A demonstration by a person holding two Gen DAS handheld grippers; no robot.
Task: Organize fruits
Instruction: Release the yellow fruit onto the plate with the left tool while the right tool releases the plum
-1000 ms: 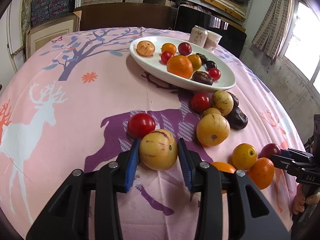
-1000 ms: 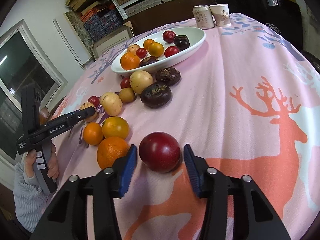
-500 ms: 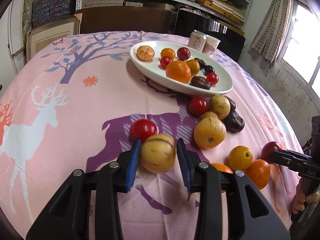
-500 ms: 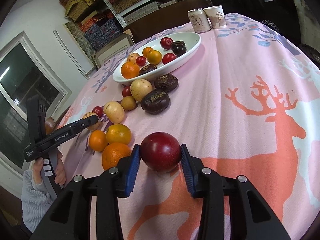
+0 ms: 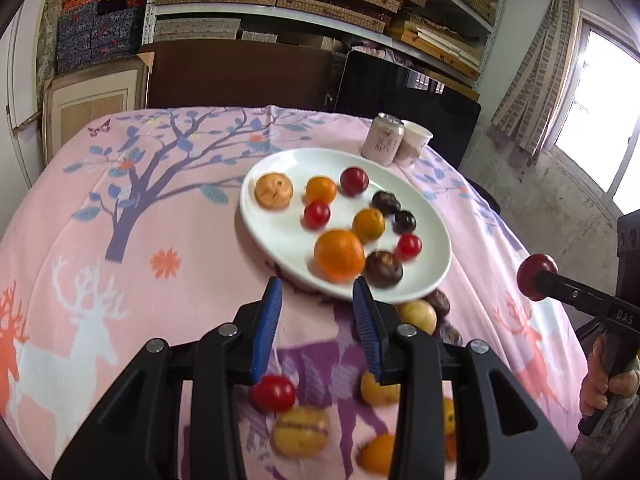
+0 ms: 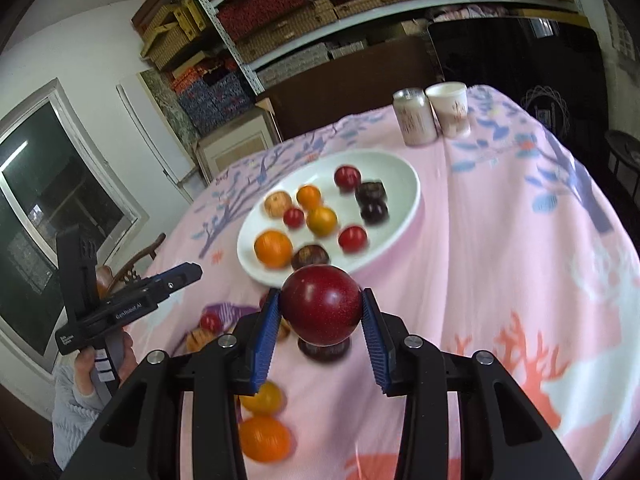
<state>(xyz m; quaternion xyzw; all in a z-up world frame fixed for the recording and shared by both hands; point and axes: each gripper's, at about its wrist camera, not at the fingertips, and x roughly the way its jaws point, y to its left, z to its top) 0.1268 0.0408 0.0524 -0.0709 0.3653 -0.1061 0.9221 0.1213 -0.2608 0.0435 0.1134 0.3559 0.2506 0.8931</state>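
My right gripper (image 6: 320, 295) is shut on a dark red plum (image 6: 320, 308), held up above the cloth just in front of the white plate (image 6: 400, 184). The same plum (image 5: 536, 276) shows at the right of the left wrist view. My left gripper (image 5: 317, 286) hangs before the plate (image 5: 280, 240), its blue pads a fruit's width apart with nothing between them. A yellow striped fruit (image 5: 301, 432) lies blurred on the cloth below it, beside a red tomato (image 5: 274, 393). The plate holds several oranges, tomatoes and dark fruits.
A drink can (image 5: 383, 145) and a paper cup (image 5: 414, 147) stand just behind the plate. Several loose fruits (image 6: 264, 438) lie on the pink deer-print cloth near the front. A dark chair back and stacked shelves stand beyond the table's far edge.
Both grippers rose and came nearer the plate. The plum went up with the right gripper. The yellow striped fruit left the left jaws and now lies on the cloth below.
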